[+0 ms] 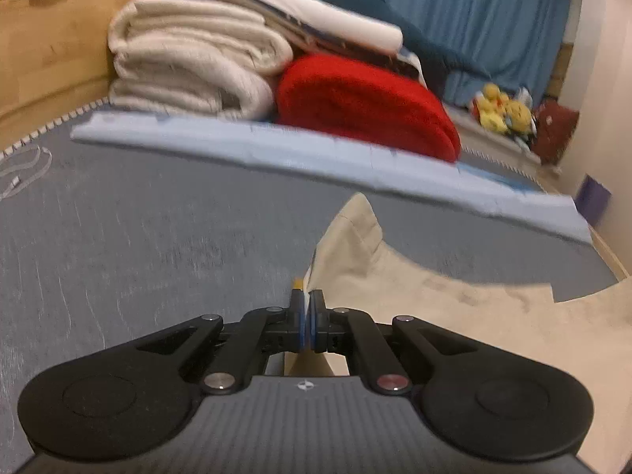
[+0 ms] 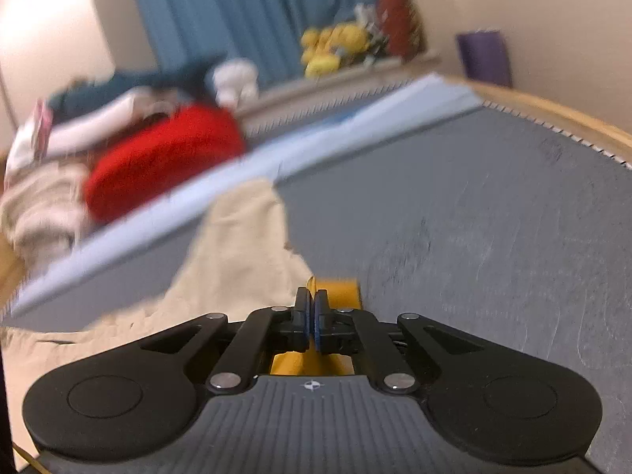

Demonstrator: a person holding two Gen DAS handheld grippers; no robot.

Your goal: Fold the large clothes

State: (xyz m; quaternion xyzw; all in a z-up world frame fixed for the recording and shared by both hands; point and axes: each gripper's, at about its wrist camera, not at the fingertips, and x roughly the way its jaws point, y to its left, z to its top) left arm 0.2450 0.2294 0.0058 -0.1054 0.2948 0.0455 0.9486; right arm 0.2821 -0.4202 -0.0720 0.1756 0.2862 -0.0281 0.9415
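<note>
A large beige garment [image 1: 434, 304] lies on the grey mat [image 1: 158, 237], with one edge lifted into a peak. My left gripper [image 1: 307, 296] is shut on that lifted edge, and a sliver of yellow shows at the pinch. In the right wrist view the same beige garment [image 2: 237, 252] spreads to the left. My right gripper [image 2: 310, 302] is shut on a yellow part of the garment [image 2: 341, 290], which shows between and below the pads. The cloth under both grippers is hidden.
Past a light blue folded sheet [image 1: 316, 154] lie cream blankets [image 1: 189, 59] and a red blanket [image 1: 363, 106]. Yellow plush toys [image 1: 501, 110] sit by the blue curtain [image 1: 474, 19]. A white cable [image 1: 23, 173] lies far left, and a purple box [image 2: 484, 57] stands by the wall.
</note>
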